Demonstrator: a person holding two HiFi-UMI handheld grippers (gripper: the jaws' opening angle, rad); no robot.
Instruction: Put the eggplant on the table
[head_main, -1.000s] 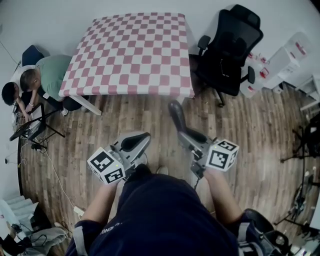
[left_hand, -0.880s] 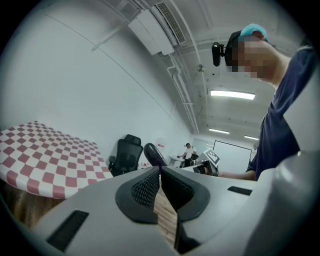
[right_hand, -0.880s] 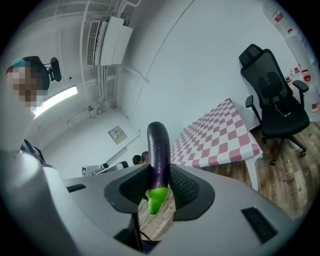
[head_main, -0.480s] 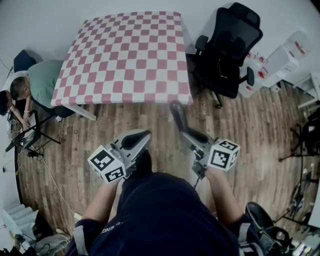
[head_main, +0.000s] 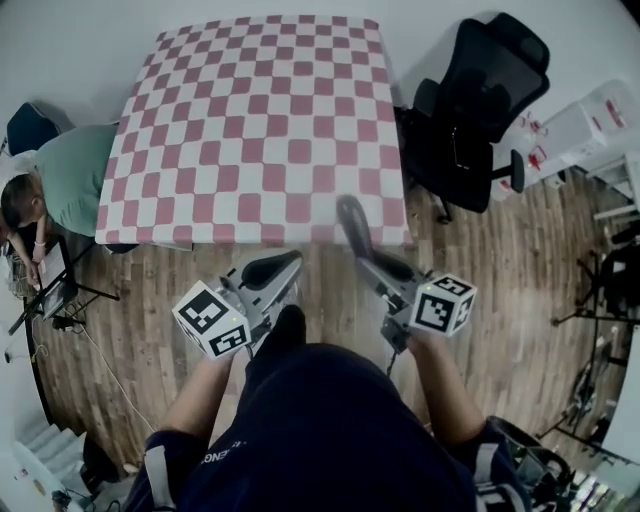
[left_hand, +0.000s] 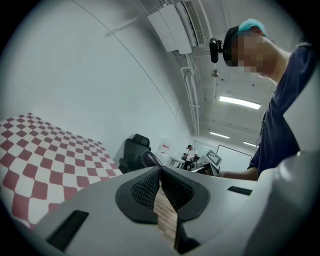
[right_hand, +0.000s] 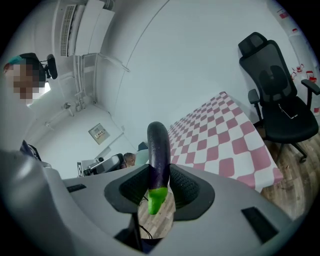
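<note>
Eggplant (right_hand: 159, 145): tip points to 12 o'clock.
Right gripper (right_hand: 159, 176): jaws a bit apart, squeezing the eggplant.
Left gripper (left_hand: 160, 172): jaws together, holding nothing.
Table (head_main: 250, 120): at 12 o'clock.

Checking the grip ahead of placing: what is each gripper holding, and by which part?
The right gripper holds the eggplant near its green stem end, between its pads. The left gripper is shut on nothing.
</note>
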